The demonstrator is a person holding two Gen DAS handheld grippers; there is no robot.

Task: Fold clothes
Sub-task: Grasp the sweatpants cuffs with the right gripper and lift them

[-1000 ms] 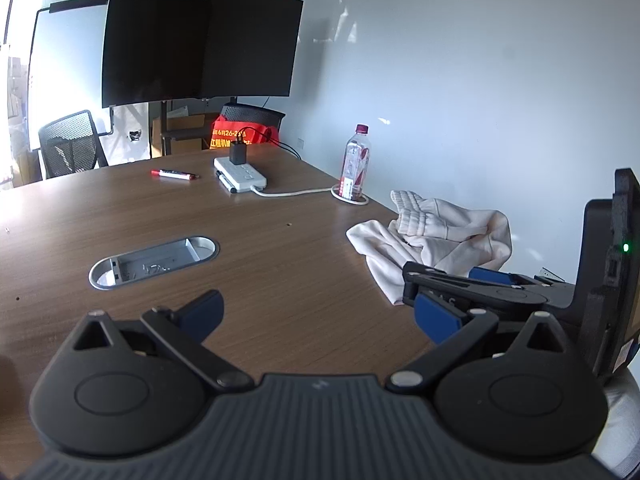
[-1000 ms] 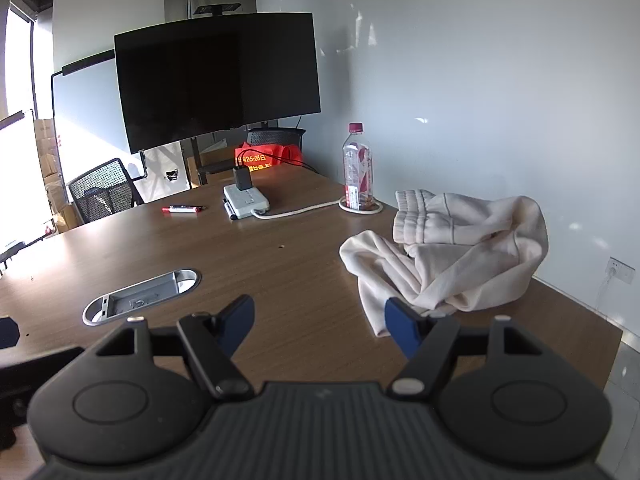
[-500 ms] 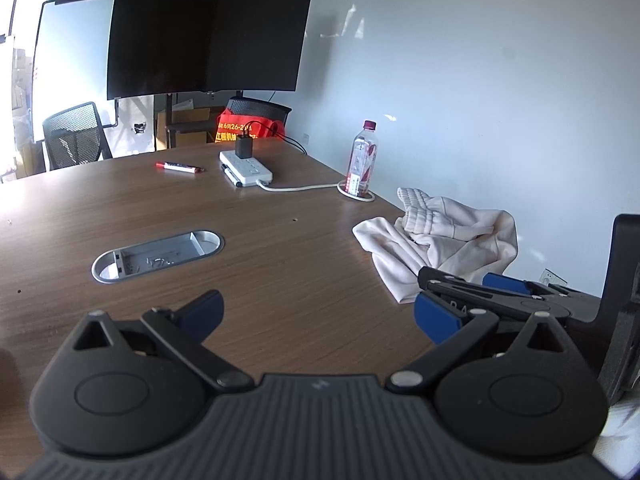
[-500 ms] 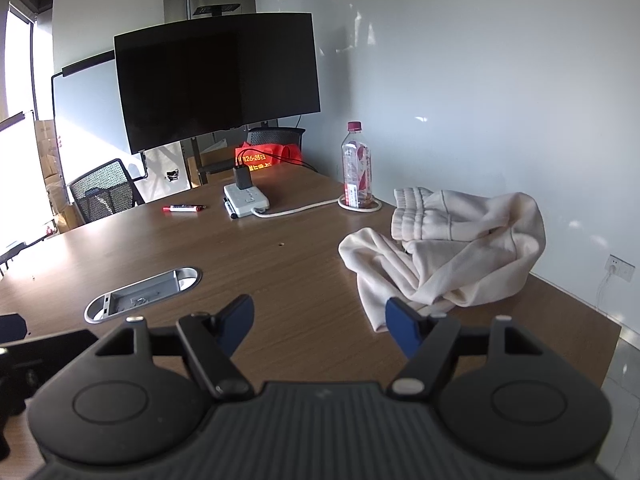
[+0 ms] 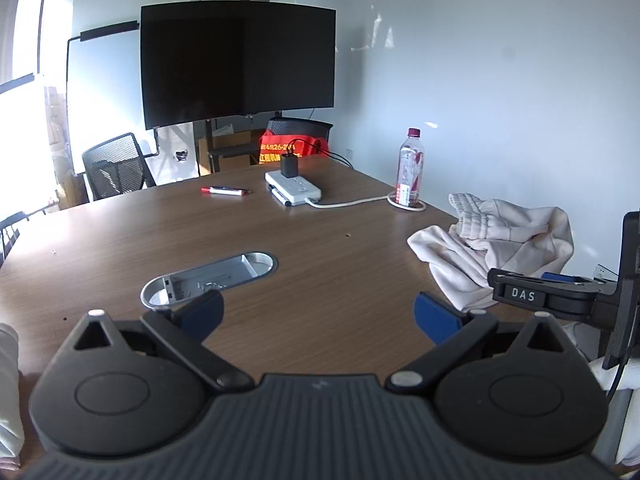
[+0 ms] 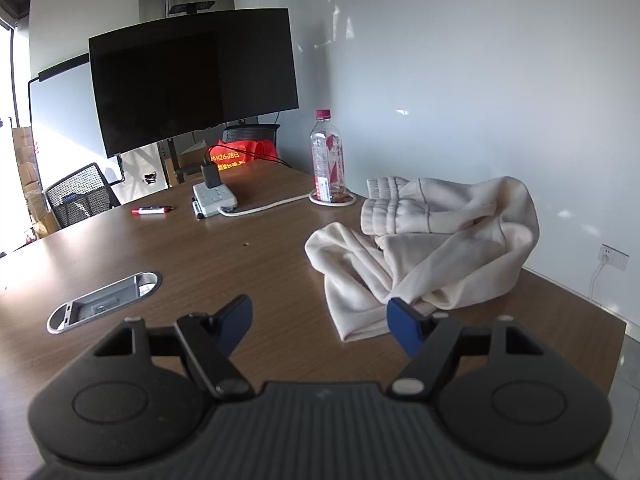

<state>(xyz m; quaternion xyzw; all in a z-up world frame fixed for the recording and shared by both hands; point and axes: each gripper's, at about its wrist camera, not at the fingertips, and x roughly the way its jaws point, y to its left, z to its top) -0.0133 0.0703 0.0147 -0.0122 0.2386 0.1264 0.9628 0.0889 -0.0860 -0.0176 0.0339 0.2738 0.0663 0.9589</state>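
Note:
A crumpled cream garment (image 6: pixel 440 240) with ribbed cuffs lies on the right part of the brown wooden table (image 6: pixel 240 264). My right gripper (image 6: pixel 320 320) hovers open just in front of it. Its right blue fingertip (image 6: pixel 404 324) is close to the nearest fold, and nothing is between the fingers. In the left wrist view the same garment (image 5: pixel 500 236) shows at the right, with the right gripper's black finger (image 5: pixel 520 294) reaching in before it. My left gripper (image 5: pixel 318 314) stands open over bare table, well left of the cloth and holding nothing.
A water bottle (image 6: pixel 328 158) stands behind the garment. A white power strip (image 6: pixel 214 200) with its cable and a red marker (image 6: pixel 152 211) lie farther back. A metal cable port (image 6: pixel 104 300) is sunk into the table at left. The table's edge (image 6: pixel 580 300) runs close on the right.
My right gripper has moved forward and down toward the garment, which now looks larger. The left wrist view has tilted up a little; the left gripper has stayed in place.

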